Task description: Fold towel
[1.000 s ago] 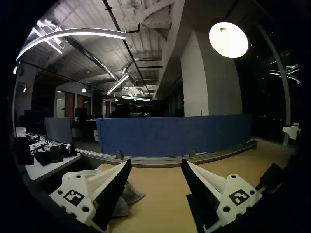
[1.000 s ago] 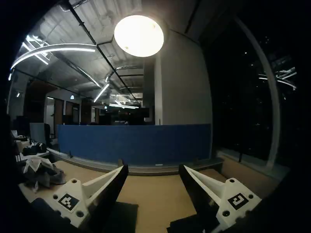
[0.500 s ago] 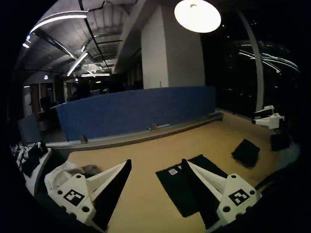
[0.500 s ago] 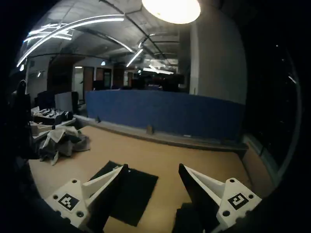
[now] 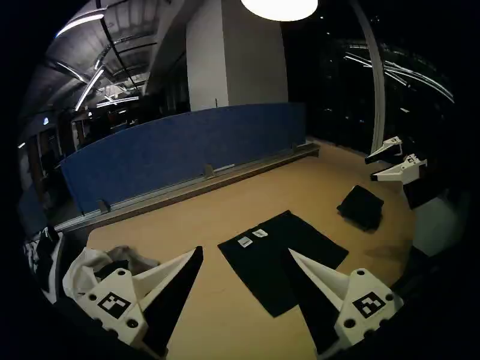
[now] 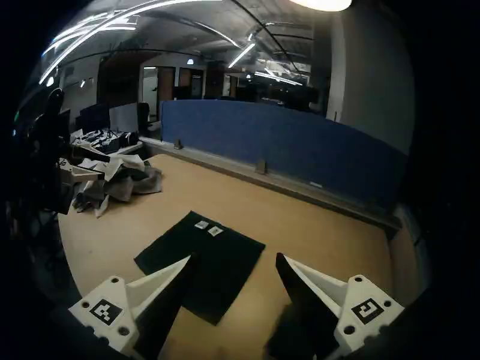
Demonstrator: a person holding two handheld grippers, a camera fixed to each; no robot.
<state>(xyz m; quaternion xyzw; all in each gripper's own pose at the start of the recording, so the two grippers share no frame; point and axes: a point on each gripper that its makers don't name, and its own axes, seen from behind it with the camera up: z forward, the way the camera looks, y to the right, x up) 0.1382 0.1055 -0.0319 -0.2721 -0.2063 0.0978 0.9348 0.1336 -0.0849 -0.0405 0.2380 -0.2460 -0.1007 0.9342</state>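
While left gripper (image 5: 244, 251) and right gripper (image 6: 235, 257) gape empty, the towel (image 5: 270, 270) lies between folded cloth (image 5: 361, 207) and heap (image 6: 117, 180).

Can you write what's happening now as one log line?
left gripper: jaws open | right gripper: jaws open | flat black cloth towel: spread on tan wooden table, untouched

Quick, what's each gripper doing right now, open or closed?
Left gripper: open, holding nothing.
Right gripper: open, holding nothing.
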